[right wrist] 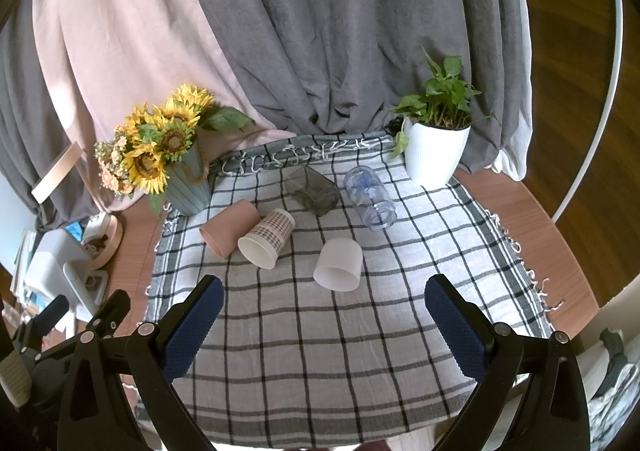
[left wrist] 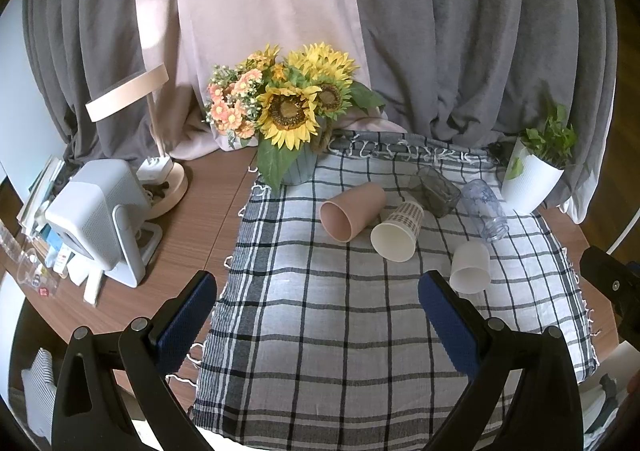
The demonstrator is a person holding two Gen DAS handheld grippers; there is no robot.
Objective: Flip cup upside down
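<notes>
Several cups lie on their sides on a checked cloth (left wrist: 320,331) (right wrist: 320,339): a pink cup (left wrist: 352,211) (right wrist: 230,227), a checked paper cup (left wrist: 398,231) (right wrist: 267,238), a dark glass tumbler (left wrist: 434,191) (right wrist: 314,191), a clear blue-patterned cup (left wrist: 486,209) (right wrist: 370,197) and a white cup (left wrist: 471,267) (right wrist: 339,263). My left gripper (left wrist: 320,315) is open and empty, near the cloth's front. My right gripper (right wrist: 324,315) is open and empty, just short of the white cup.
A sunflower vase (left wrist: 294,119) (right wrist: 176,159) stands at the cloth's back left, a white potted plant (left wrist: 536,171) (right wrist: 436,151) at back right. A white device (left wrist: 100,219) and lamp base (left wrist: 168,187) sit left on the wooden table (left wrist: 200,219). Curtains hang behind.
</notes>
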